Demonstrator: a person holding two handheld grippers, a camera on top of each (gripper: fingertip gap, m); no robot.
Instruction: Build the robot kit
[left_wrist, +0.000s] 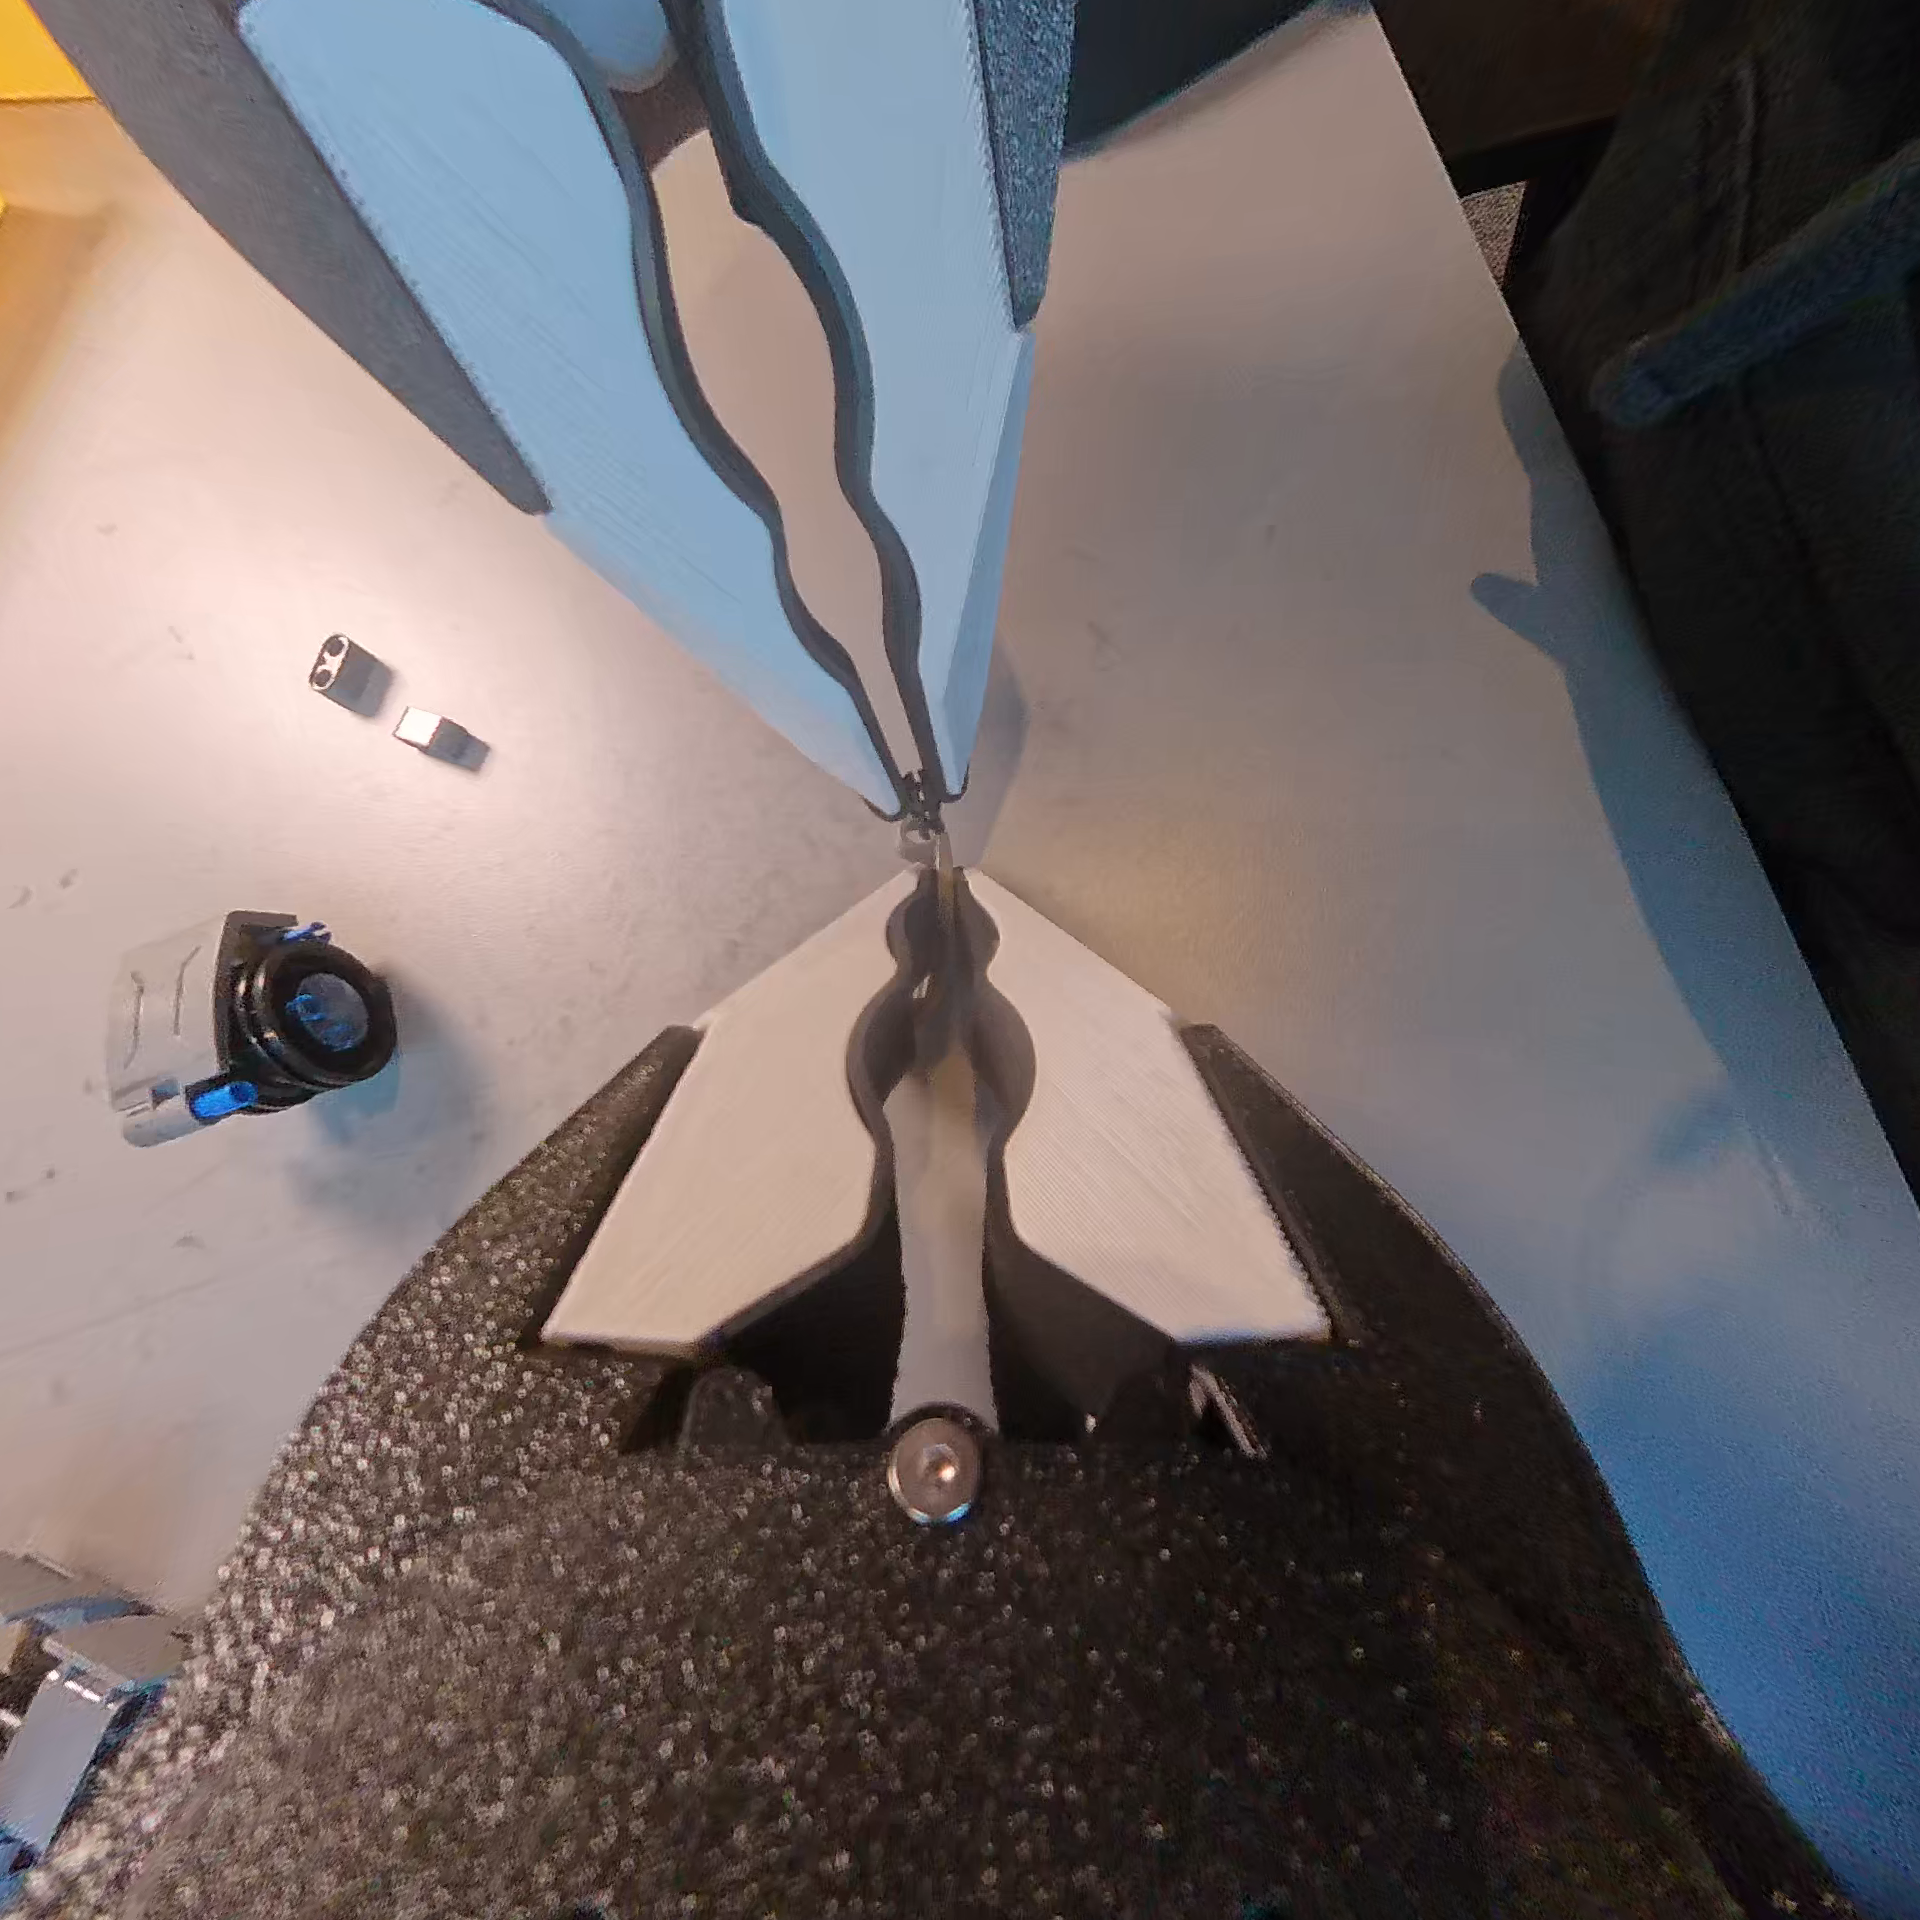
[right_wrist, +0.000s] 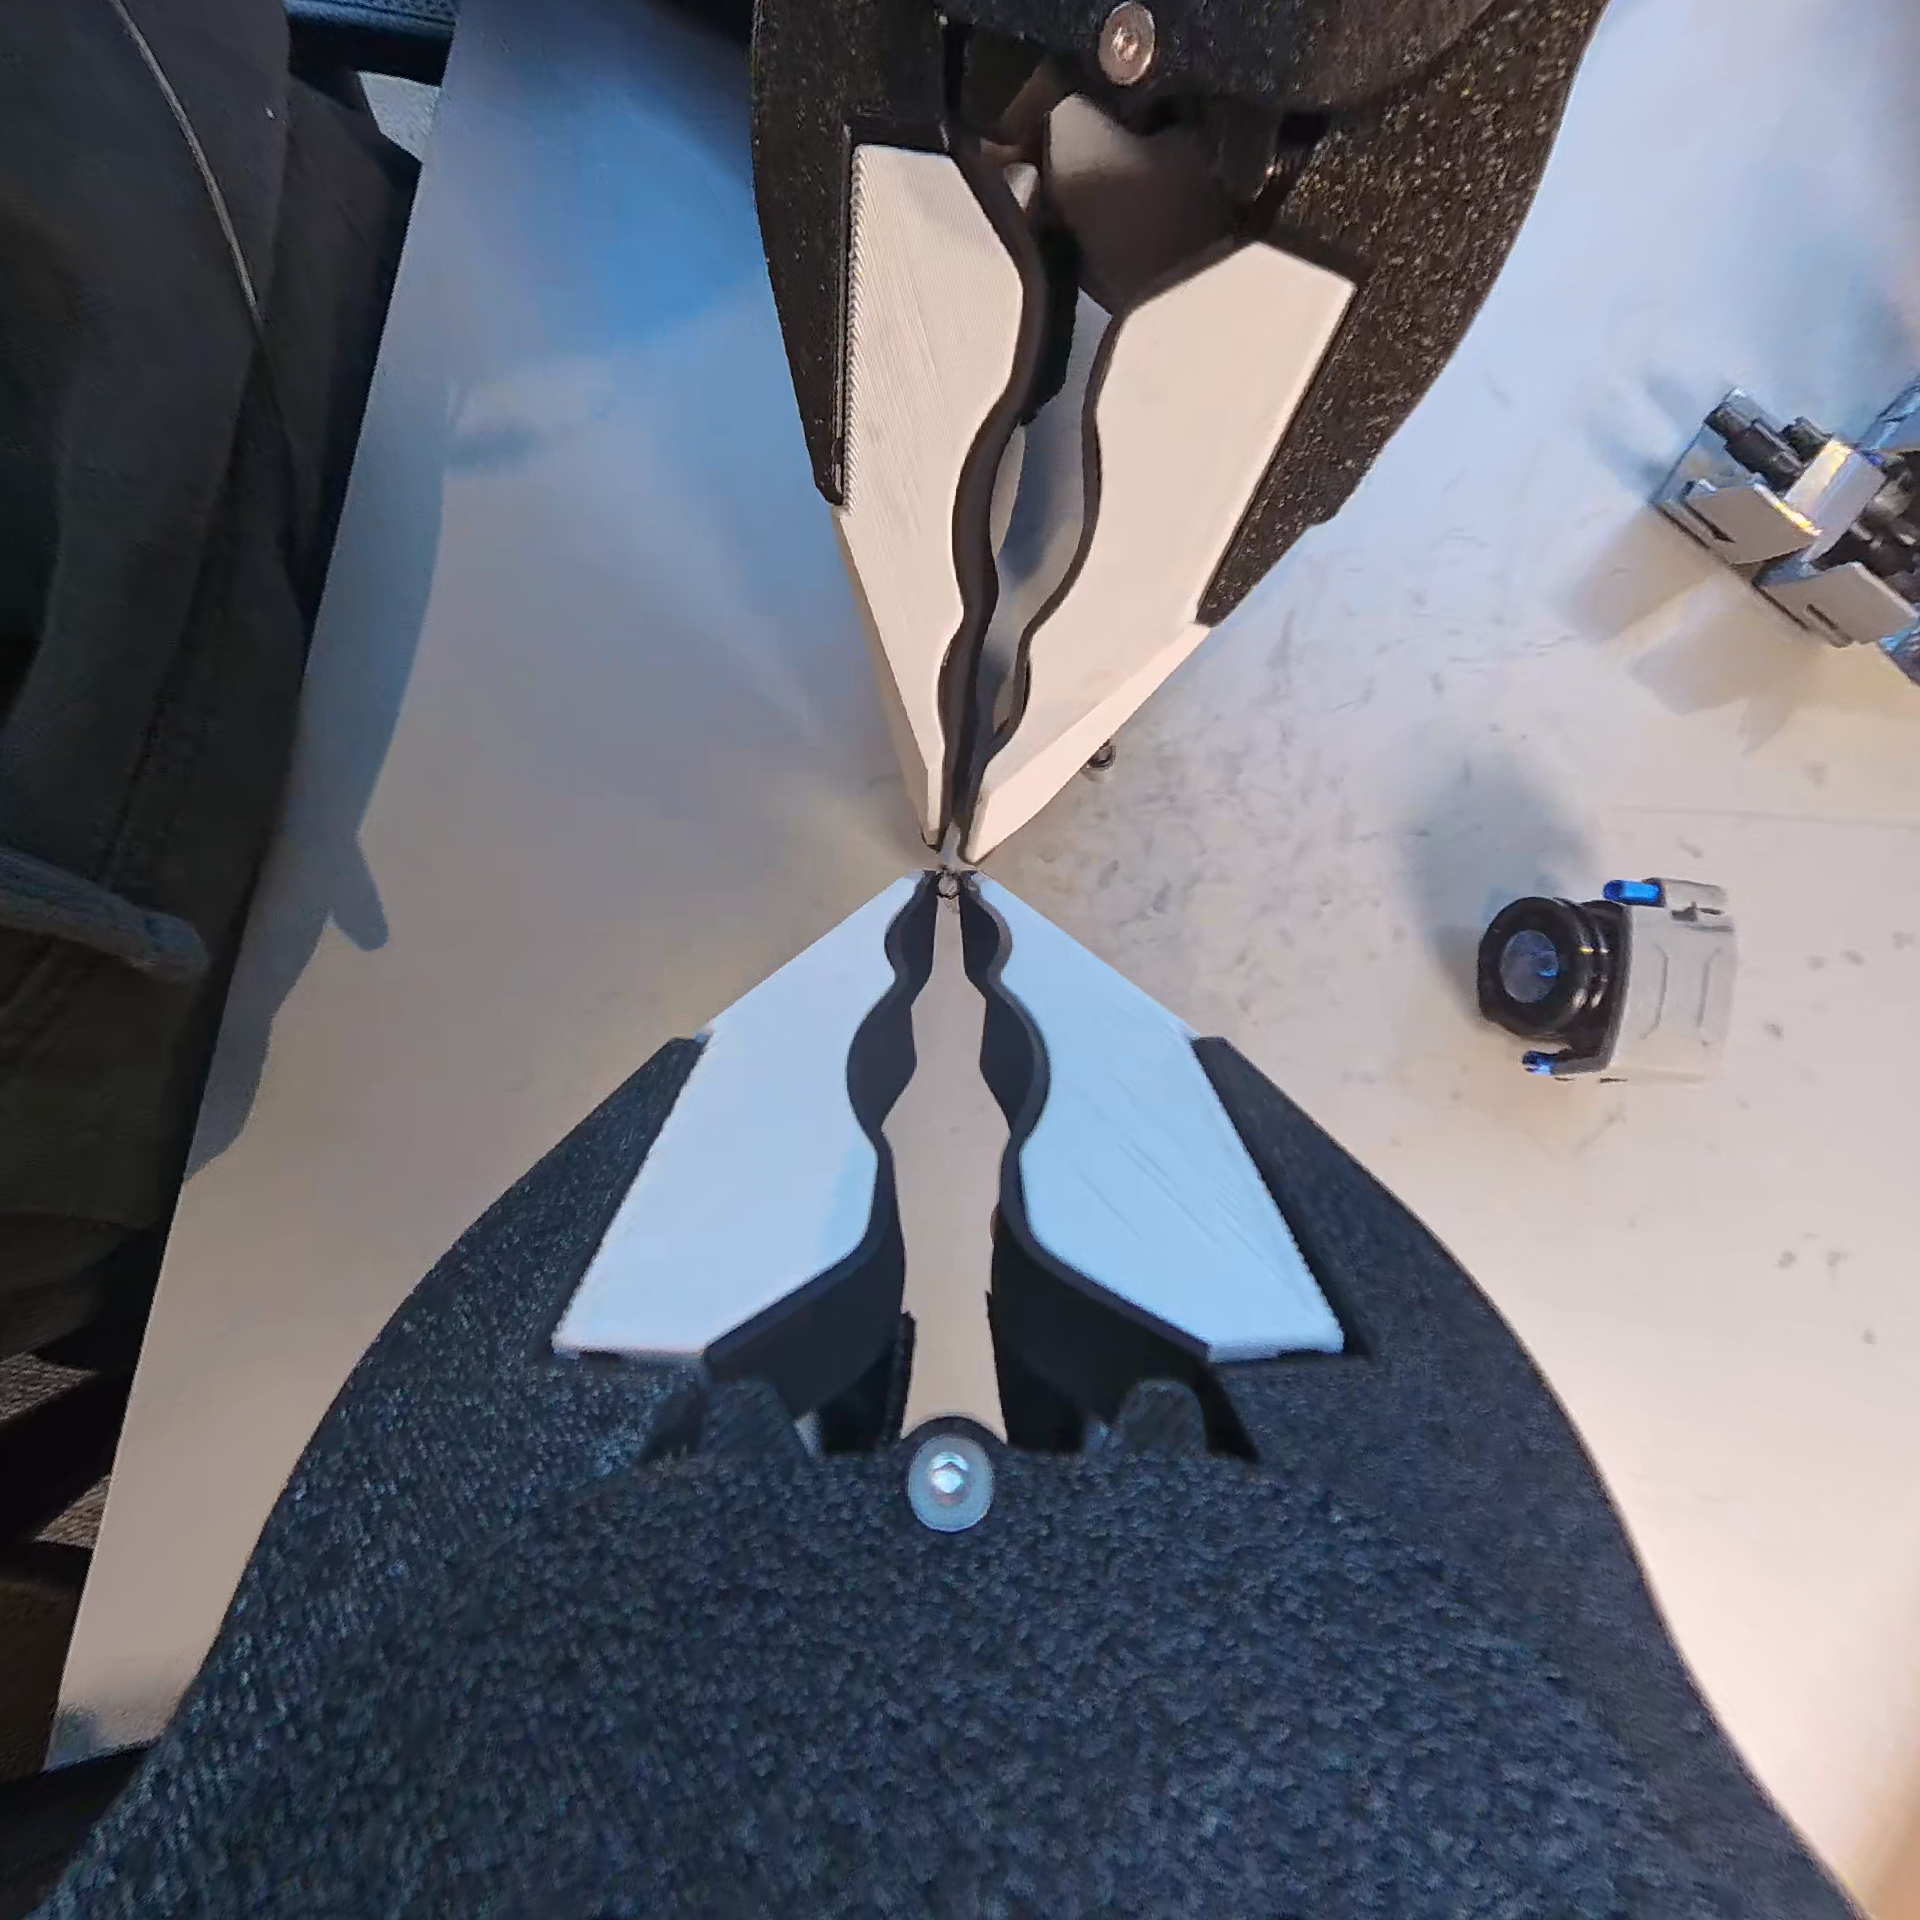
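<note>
My two grippers meet tip to tip above a white table (left_wrist: 1299, 644). My left gripper (left_wrist: 940, 881) is shut on a thin small metal part (left_wrist: 928, 834) that sticks out past its tips. My right gripper (right_wrist: 948, 883) is shut on the other end of the same small metal part (right_wrist: 948, 871). In the left wrist view the right gripper (left_wrist: 920, 798) comes in from the top. In the right wrist view the left gripper (right_wrist: 951, 831) comes in from the top. The part is tiny and mostly hidden by the fingertips.
A grey camera-like module with a black lens and blue screws (left_wrist: 249, 1029) lies on the table (right_wrist: 1351, 1195), also in the right wrist view (right_wrist: 1610, 982). Two small black-and-silver blocks (left_wrist: 351, 670) (left_wrist: 442, 736) lie beyond it. Chrome metal parts (right_wrist: 1808, 520) lie at the table's far side. Dark fabric (right_wrist: 125, 520) borders the table edge. My two grippers' fingertips are within a few centimetres of each other.
</note>
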